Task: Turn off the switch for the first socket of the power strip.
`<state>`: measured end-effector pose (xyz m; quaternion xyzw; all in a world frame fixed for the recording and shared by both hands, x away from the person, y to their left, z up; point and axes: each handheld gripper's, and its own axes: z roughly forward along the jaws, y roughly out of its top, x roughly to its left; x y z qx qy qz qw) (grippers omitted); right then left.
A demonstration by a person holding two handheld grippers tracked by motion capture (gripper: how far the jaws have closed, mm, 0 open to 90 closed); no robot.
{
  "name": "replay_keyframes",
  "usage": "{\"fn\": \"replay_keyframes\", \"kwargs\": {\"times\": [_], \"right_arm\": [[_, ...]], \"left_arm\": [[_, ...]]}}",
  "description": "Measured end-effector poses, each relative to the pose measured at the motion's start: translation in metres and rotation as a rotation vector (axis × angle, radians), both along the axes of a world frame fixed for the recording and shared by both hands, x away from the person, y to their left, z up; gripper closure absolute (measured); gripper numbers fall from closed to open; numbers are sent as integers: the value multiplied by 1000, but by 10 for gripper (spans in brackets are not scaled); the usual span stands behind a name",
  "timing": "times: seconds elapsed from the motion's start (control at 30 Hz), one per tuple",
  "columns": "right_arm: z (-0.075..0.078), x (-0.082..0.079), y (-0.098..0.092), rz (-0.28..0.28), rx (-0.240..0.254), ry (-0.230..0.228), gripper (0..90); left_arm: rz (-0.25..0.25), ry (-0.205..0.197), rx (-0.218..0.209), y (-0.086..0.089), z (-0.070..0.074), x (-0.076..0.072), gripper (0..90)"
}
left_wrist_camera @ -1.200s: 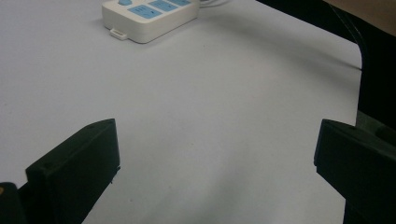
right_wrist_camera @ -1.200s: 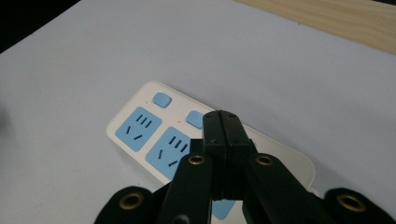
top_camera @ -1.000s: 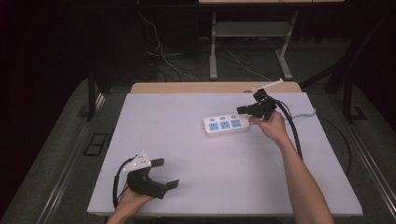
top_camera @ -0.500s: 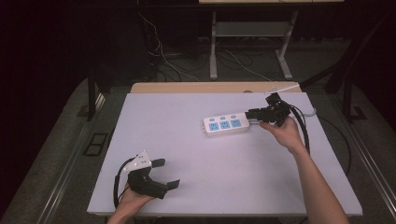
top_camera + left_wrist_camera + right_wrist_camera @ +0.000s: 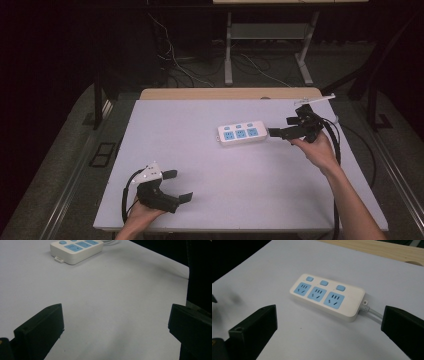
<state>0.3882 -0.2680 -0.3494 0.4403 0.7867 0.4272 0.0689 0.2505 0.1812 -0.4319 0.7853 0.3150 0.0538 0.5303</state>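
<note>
A white power strip with three blue sockets and three blue switches is laid flat, face up, on the desk's far half, right of centre, lengthwise along the far edge, its white cord led off its right end.

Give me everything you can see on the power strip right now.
The power strip is a white, rounded, plastic-looking block lying flat on the table, face up. It has three light-blue sockets in a row, each with a small blue button beside it. A white cord leaves one short end; the other end has a small tab. It sits right of centre toward the table's far side. Nothing grips it: the right gripper is open just beyond its cord end.
</note>
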Motion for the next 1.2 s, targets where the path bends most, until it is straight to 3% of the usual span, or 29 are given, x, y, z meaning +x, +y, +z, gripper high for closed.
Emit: {"fn": "replay_keyframes", "kwargs": {"times": [0.37, 0.47, 0.77, 1.2], "right_arm": [[-1, -36, 0, 48, 28, -13, 3], [-5, -49, -2, 63, 55, -15, 3], [-14, -72, -11, 63, 75, -17, 3], [-43, -110, -23, 57, 95, -7, 3]], "left_arm": [[1, 1, 3, 0, 0, 0, 0], [3, -1, 0, 0, 0, 0, 0], [6, 0, 2, 0, 0, 0, 0], [8, -1, 5, 1, 0, -1, 0]]}}
